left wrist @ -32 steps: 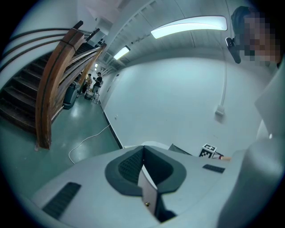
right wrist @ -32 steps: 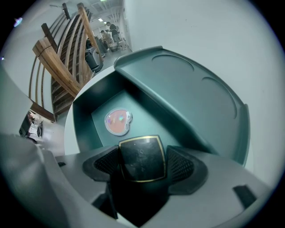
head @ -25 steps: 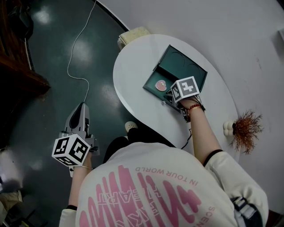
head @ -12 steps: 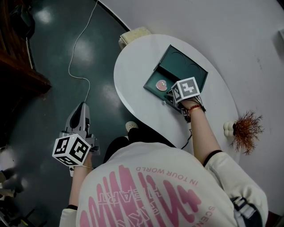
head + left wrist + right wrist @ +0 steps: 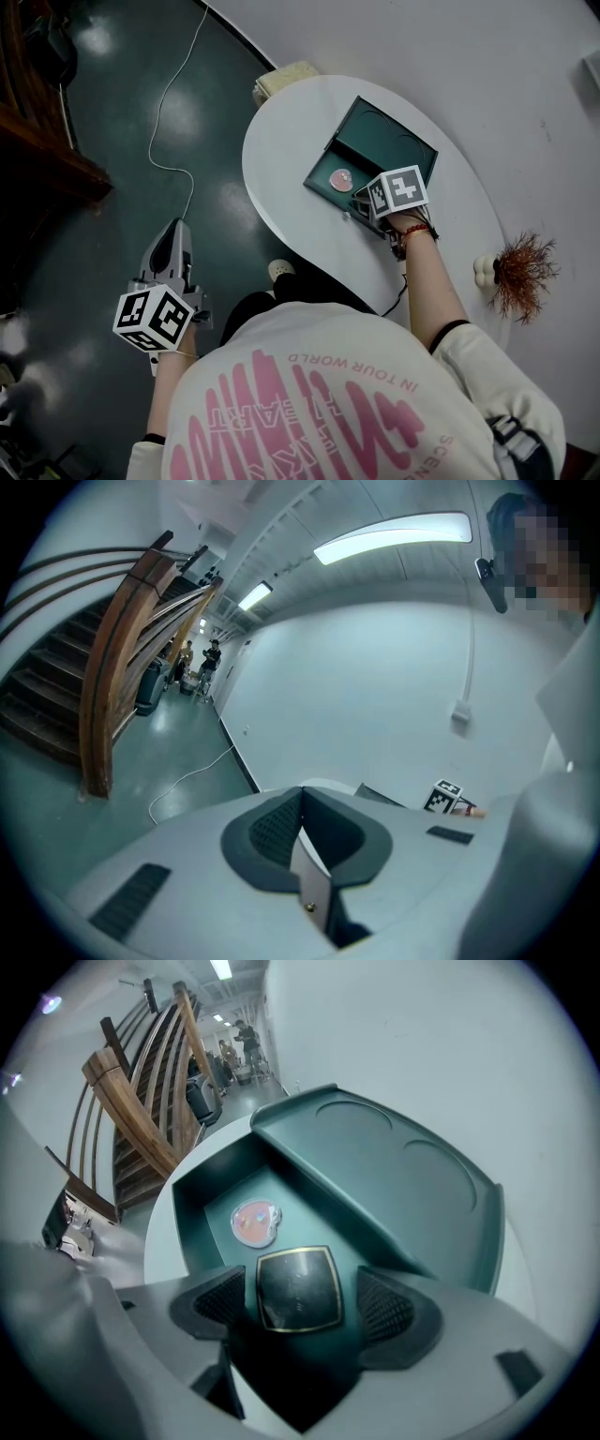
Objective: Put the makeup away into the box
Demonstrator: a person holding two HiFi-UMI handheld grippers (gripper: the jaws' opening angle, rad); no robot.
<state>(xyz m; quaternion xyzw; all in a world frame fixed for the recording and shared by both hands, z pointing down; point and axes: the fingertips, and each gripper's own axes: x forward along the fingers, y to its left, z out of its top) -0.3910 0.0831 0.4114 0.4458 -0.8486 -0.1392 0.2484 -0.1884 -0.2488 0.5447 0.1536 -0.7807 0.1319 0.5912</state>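
Observation:
A dark green box (image 5: 412, 150) lies open on the white oval table (image 5: 281, 178), its lid folded back. On its floor sit a round pink compact (image 5: 340, 178) (image 5: 254, 1222) and a square black compact with a gold rim (image 5: 298, 1288). My right gripper (image 5: 367, 212) (image 5: 302, 1302) points steeply down into the box (image 5: 309, 1162). Its jaws are opening, and the black compact lies between the pads with a gap on each side. My left gripper (image 5: 172, 239) (image 5: 300, 803) hangs off the table over the dark floor, shut and holding nothing.
A beige block (image 5: 286, 75) rests at the table's far edge. A white cable (image 5: 173, 122) runs across the floor. A brown dried tuft (image 5: 520, 272) and a small white object (image 5: 483, 270) lie right of the table. A wooden staircase (image 5: 112, 667) rises at the left.
Hardly anything differs: the whole head view has slid slightly, and both grippers keep their places.

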